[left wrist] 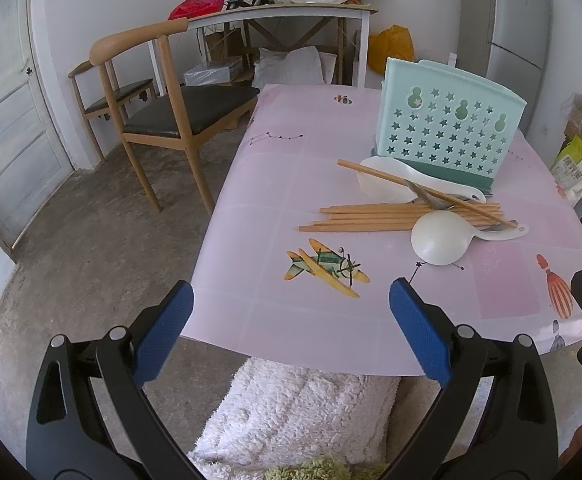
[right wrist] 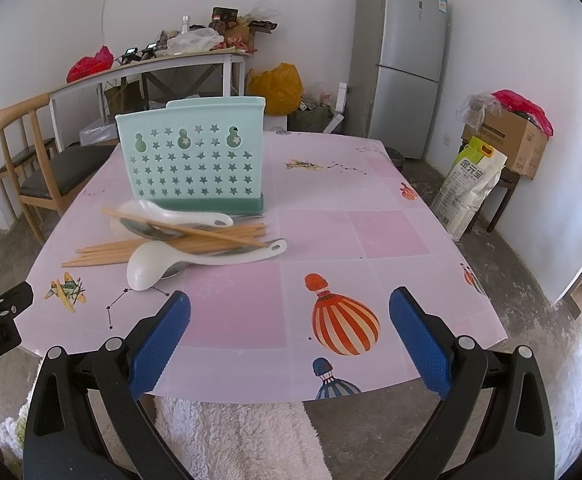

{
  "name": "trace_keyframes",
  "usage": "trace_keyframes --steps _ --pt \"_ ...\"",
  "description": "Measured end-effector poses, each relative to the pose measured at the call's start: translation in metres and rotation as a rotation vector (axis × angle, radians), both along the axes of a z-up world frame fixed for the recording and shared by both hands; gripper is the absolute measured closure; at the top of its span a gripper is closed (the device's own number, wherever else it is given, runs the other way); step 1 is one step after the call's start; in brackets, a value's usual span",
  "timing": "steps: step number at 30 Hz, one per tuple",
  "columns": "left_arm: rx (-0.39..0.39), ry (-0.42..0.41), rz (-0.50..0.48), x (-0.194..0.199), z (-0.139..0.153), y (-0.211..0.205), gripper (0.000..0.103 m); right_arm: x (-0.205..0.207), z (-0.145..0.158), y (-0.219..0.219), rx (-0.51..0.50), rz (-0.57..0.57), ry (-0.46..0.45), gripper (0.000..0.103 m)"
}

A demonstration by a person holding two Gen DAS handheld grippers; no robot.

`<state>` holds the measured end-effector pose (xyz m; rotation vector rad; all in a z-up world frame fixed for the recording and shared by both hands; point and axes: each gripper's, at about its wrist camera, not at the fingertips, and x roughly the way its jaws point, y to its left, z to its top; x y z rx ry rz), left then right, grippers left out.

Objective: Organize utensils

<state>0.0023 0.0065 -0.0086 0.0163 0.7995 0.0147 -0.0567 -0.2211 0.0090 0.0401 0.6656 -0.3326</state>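
Observation:
A mint-green utensil holder point(left wrist: 449, 122) point(right wrist: 193, 160) with star cut-outs stands upright on the pink table. In front of it lies a pile: several wooden chopsticks point(left wrist: 375, 218) point(right wrist: 119, 250), two white plastic spoons point(left wrist: 439, 244) point(right wrist: 151, 266), and metal spoons partly hidden under them. My left gripper point(left wrist: 291, 330) hangs open over the table's near edge, short of the pile, holding nothing. My right gripper point(right wrist: 291, 334) is open too, over the near edge to the right of the pile, with nothing between its fingers.
The pink tablecloth point(left wrist: 275, 184) point(right wrist: 371, 236) has printed planes and balloons. A wooden chair point(left wrist: 163, 92) stands left of the table, a cluttered side table point(left wrist: 291, 10) behind, a fridge point(right wrist: 401, 56) and boxes to the right. A fluffy white cushion point(left wrist: 299, 408) lies below the near edge.

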Motion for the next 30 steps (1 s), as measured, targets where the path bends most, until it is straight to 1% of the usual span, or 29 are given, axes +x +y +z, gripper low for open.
trace_keyframes --steps 9,22,30 --pt "0.006 0.009 0.005 0.0026 0.0001 0.0002 0.008 -0.0004 -0.0009 -0.0047 0.007 0.0 0.002 0.006" --pt "0.012 0.021 0.031 0.0051 -0.0001 0.0018 0.008 0.0062 -0.0044 0.0009 0.008 0.02 -0.002 0.006" --pt "-0.011 0.027 0.016 0.0071 -0.0001 0.0037 0.008 0.0087 -0.0049 0.0017 0.014 0.037 -0.005 0.006"
